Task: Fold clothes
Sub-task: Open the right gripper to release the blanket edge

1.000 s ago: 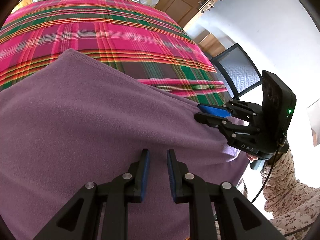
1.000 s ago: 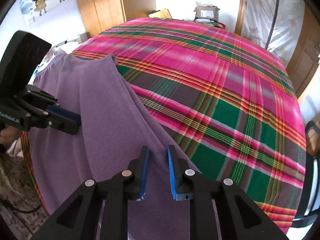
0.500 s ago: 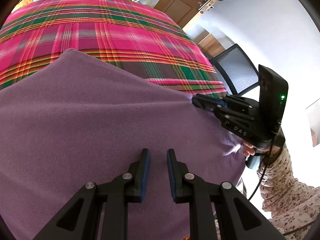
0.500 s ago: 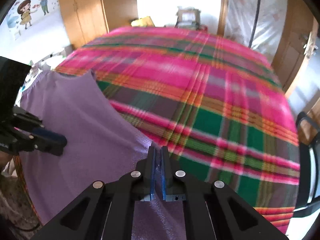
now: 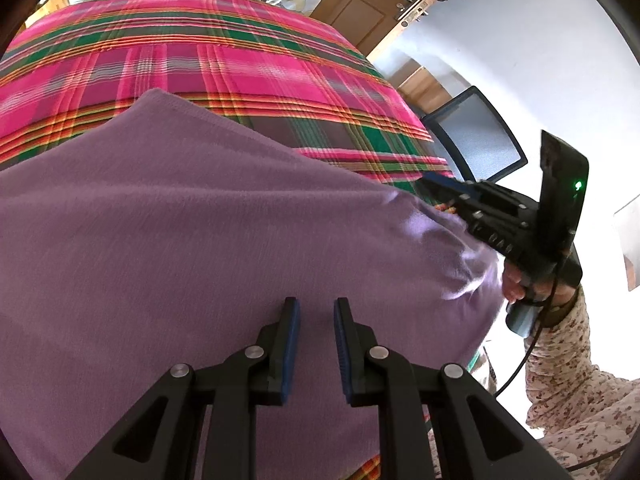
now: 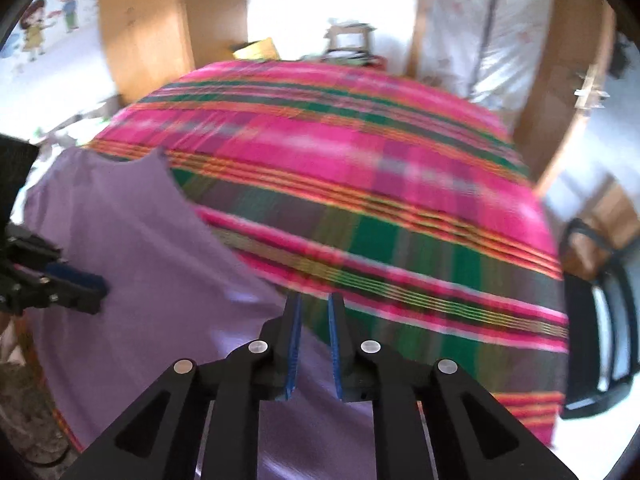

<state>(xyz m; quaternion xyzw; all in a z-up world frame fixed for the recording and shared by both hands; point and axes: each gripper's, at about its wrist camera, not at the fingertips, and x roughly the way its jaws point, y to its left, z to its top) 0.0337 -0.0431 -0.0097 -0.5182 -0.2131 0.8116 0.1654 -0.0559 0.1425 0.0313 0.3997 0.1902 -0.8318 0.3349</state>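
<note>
A: What takes up the most room?

B: The bed (image 6: 400, 184), covered in a plaid blanket (image 5: 248, 68) of pink, green and orange; it fills both views, with wooden wardrobes (image 6: 144, 32) and a door (image 5: 384, 4) behind it.

A: And the clothing?

B: A purple garment (image 5: 192, 248) lies spread over the near part of the bed, on top of the blanket; in the right wrist view it covers the near left corner (image 6: 132, 248), its far edge notched just short of the bed's left side.

A: Anything beside the bed?

B: A dark mesh chair (image 5: 476, 136) stands just off the right edge; the person's floral sleeve (image 5: 560, 364) shows below it, the hand (image 5: 520, 284) gripping the handle.

A: Now the tools.

B: The left tool (image 5: 316, 320) hovers over the garment with its blue-padded fingers spread apart and nothing between them; the right tool (image 6: 314, 316) sits at the garment's right edge where purple meets plaid, its fingers parted by a narrow gap.

A: Is the right one pinching cloth?

B: That view is smeared with blur, so I can only say it seems to hold nothing; from the left wrist view its tip (image 5: 436, 184) lies at the garment's far right corner, but the fingers are too dark to separate there.
</note>
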